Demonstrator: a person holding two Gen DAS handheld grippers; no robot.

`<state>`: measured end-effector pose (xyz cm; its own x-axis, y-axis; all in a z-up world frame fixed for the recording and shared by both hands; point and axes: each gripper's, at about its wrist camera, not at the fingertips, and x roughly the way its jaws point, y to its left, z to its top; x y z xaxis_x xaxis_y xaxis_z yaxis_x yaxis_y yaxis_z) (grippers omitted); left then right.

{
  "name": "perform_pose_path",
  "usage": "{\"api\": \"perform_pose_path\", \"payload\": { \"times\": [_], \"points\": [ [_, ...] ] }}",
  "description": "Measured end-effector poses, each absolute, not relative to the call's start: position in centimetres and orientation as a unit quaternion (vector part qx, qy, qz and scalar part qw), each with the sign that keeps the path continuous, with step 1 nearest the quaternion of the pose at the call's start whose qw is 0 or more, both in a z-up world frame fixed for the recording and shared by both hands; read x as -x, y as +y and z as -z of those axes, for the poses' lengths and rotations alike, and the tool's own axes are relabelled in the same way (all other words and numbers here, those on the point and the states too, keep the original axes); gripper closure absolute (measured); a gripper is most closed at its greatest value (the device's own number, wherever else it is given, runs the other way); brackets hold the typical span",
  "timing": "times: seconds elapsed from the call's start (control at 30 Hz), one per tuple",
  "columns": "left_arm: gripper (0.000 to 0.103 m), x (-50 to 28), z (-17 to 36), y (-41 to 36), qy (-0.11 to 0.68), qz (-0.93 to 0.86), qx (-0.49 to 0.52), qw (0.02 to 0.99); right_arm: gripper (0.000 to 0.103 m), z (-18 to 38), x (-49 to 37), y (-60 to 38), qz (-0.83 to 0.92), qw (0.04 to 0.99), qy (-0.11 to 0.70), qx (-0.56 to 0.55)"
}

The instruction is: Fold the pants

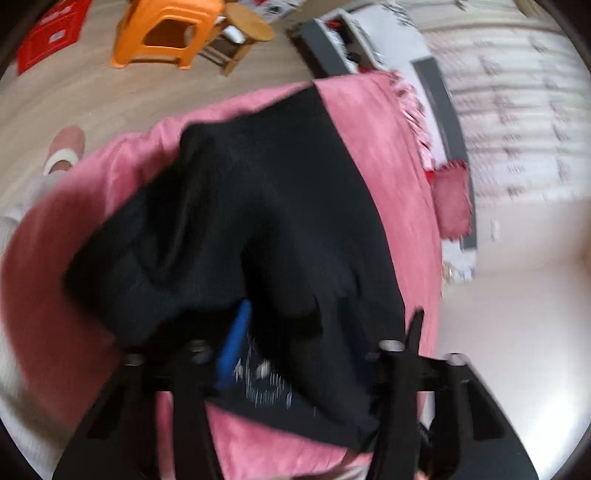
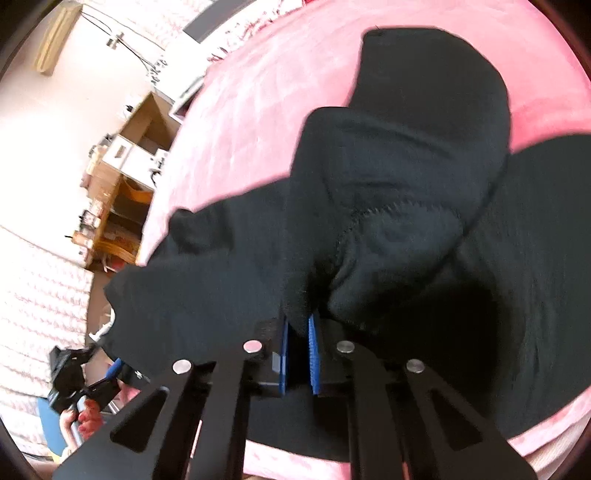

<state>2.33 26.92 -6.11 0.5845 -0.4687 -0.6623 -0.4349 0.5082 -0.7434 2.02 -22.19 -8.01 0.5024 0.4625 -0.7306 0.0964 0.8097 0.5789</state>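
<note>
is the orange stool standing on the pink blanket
No, in the left wrist view the orange stool stands on the wooden floor, beyond the edge of the pink blanket.

Bare pink cover [image 2: 258, 110] lies open beyond and beside the bunched black pants [image 2: 406, 184], giving room to pass there, while off its edge an orange stool [image 1: 166, 33], a round wooden stool [image 1: 247, 26] and a cluttered wooden shelf [image 2: 118, 206] stand nearby.
</note>
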Motion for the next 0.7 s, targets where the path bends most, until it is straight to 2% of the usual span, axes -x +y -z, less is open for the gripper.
{"api": "perform_pose_path", "payload": {
  "times": [0.03, 0.07, 0.17, 0.3, 0.37, 0.47, 0.5, 0.6, 0.63, 0.7],
  "points": [
    [0.091, -3.2, 6.2, 27.2, 0.458, -0.003, 0.492, 0.741, 0.096, 7.5, -2.3, -22.0, -0.112, 0.821, 0.482, -0.286],
    [0.097, -4.1, 6.1, 27.4, 0.458, -0.008, 0.491, 0.741, 0.097, 7.0, -2.7, -22.2, -0.111, 0.824, 0.476, -0.287],
    [0.098, -6.4, 3.9, 27.3, 0.438, 0.012, 0.481, 0.76, 0.097, 4.9, -3.8, -22.8, -0.114, 0.83, 0.449, -0.312],
    [0.098, -5.3, -2.7, 27.2, 0.31, 0.114, 0.478, 0.814, 0.097, 1.0, -2.5, -25.4, -0.15, 0.841, 0.36, -0.374],
    [0.098, -3.4, -4.7, 26.5, 0.296, 0.142, 0.426, 0.843, 0.097, 0.0, -1.0, -26.2, -0.169, 0.851, 0.336, -0.366],
    [0.098, -0.6, -1.5, 25.9, 0.365, 0.115, 0.372, 0.846, 0.097, 2.6, 0.2, -25.2, -0.169, 0.841, 0.394, -0.329],
    [0.098, 0.3, 1.4, 26.1, 0.412, 0.081, 0.359, 0.834, 0.097, 4.1, 0.2, -24.6, -0.17, 0.83, 0.423, -0.322],
    [0.098, 2.2, 8.3, 27.2, 0.496, 0.026, 0.404, 0.768, 0.097, 10.0, 1.3, -23.3, -0.152, 0.788, 0.514, -0.304],
    [0.097, 3.0, 9.5, 27.7, 0.487, 0.026, 0.428, 0.761, 0.097, 11.4, 1.6, -23.0, -0.144, 0.783, 0.527, -0.299],
    [0.097, 2.8, 8.5, 27.6, 0.487, 0.03, 0.415, 0.767, 0.097, 12.1, 1.5, -23.2, -0.14, 0.783, 0.524, -0.305]
  ]
}}
